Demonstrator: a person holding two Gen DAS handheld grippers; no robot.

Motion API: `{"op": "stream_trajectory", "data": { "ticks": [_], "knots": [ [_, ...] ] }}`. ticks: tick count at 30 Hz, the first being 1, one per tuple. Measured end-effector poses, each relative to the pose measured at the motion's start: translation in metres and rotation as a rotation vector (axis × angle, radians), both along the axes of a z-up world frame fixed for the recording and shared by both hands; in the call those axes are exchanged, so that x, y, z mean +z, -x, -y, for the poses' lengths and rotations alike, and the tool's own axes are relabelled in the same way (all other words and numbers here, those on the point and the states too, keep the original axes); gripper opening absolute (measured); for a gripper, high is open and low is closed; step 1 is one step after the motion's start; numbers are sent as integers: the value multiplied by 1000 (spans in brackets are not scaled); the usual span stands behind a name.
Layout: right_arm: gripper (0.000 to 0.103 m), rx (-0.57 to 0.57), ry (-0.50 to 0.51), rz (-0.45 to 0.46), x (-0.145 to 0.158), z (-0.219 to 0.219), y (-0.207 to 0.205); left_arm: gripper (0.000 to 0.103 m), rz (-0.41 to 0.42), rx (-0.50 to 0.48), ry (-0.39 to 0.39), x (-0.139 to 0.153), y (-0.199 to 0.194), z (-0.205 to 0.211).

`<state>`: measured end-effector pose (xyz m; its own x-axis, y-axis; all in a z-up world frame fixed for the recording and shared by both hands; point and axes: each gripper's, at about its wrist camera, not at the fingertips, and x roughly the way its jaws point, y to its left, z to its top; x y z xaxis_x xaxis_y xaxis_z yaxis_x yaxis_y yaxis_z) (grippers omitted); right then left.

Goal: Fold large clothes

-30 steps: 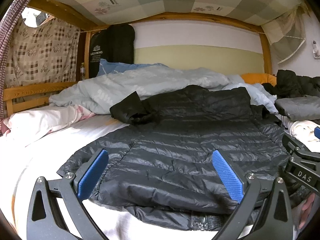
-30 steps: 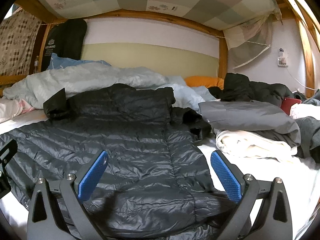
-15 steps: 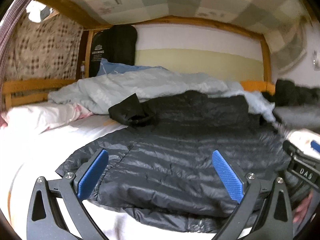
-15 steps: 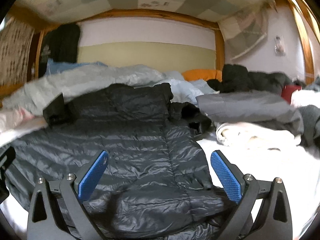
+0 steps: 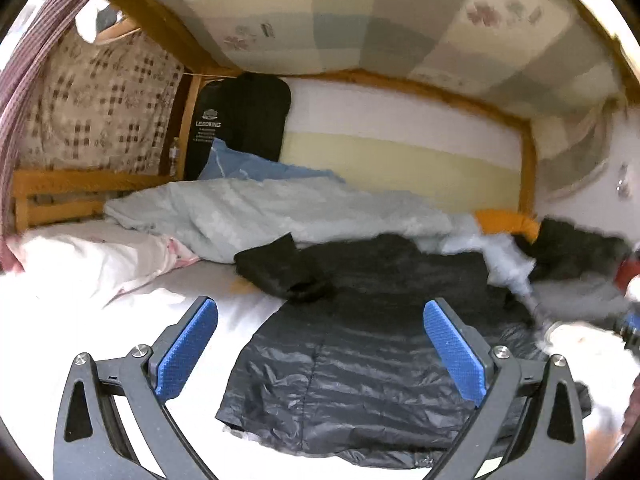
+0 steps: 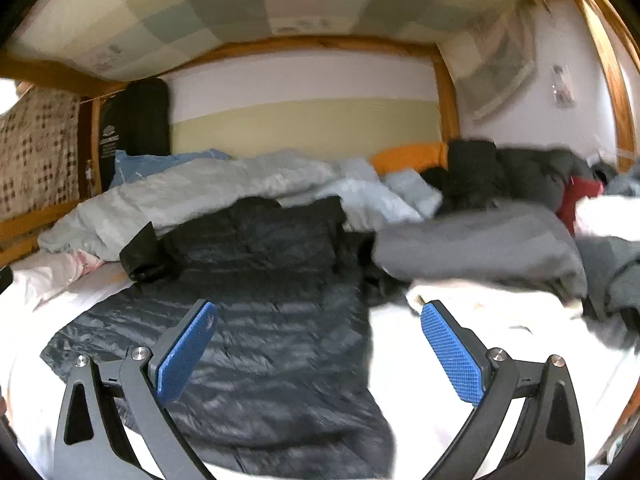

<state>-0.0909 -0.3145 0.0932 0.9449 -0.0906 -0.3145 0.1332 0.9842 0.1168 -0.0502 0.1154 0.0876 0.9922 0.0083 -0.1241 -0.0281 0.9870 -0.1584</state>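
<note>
A dark quilted puffer jacket (image 5: pixel 372 364) lies flat on the white bed sheet (image 5: pixel 224 312), hem toward me and hood at the far end. One sleeve (image 5: pixel 280 272) is folded back at its far left. My left gripper (image 5: pixel 320 344) is open above the jacket's left hem edge, holding nothing. In the right wrist view the same jacket (image 6: pixel 256 320) fills the lower left, and my right gripper (image 6: pixel 318 344) is open over its right edge and the sheet (image 6: pixel 396 340), holding nothing.
A pale blue duvet (image 5: pixel 280 216) is bunched across the far side. A pink-white pillow (image 5: pixel 88 260) lies at the left. A pile of grey, white and dark clothes (image 6: pixel 500 248) sits on the right. Wooden bed posts (image 6: pixel 444 108) and rails (image 5: pixel 60 188) frame the bunk.
Both grippers have lifted and swung outward, left one leftward and right one rightward, so the jacket sits off-centre in each view. Both stay open. The jacket has not moved.
</note>
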Motion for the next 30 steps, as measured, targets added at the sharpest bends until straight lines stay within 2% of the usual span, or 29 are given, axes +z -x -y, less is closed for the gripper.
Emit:
{"op": "stream_trajectory", "data": {
  "ticks": [2, 3, 7, 9, 11, 13, 15, 16, 19, 21, 25, 28, 29, 30],
  "knots": [
    [94, -18, -39, -61, -13, 21, 4, 102, -16, 45, 11, 1, 0, -10],
    [88, -28, -40, -98, -20, 27, 3, 99, -22, 50, 4, 0, -1, -12],
    [77, -68, -3, -265, -50, 37, -10, 90, -100, 96, -74, -11, -15, -7],
    [71, -36, -4, -313, -62, 33, -17, 89, -109, 46, -62, -18, -19, -5],
    [71, 55, -3, -369, -73, 20, -27, 89, -102, 20, -44, -20, -18, -2],
    [71, 89, 102, -449, -88, -1, -39, 89, -94, 30, -67, -18, -16, 3],
    [71, 11, 229, -508, -103, -12, -46, 90, -92, 59, -93, -19, -16, 7],
    [71, -27, 250, -528, -109, -10, -48, 90, -97, 68, -95, -20, -17, 7],
    [69, -128, 174, -495, -101, 14, -38, 90, -122, 68, -78, -26, -22, 5],
    [69, -172, 108, -409, -84, 34, -20, 91, -138, 78, -70, -29, -25, 3],
    [69, -134, 66, -288, -65, 40, 9, 92, -154, 73, -32, -30, -28, 2],
    [69, -86, 47, -304, -66, 34, 10, 93, -164, 67, -42, -32, -29, 6],
    [65, -67, 38, -323, -67, 33, 4, 93, -168, 71, -58, -33, -30, 8],
    [52, -52, 26, -338, -72, 30, 0, 93, -175, 79, -76, -34, -32, 10]
  ]
}}
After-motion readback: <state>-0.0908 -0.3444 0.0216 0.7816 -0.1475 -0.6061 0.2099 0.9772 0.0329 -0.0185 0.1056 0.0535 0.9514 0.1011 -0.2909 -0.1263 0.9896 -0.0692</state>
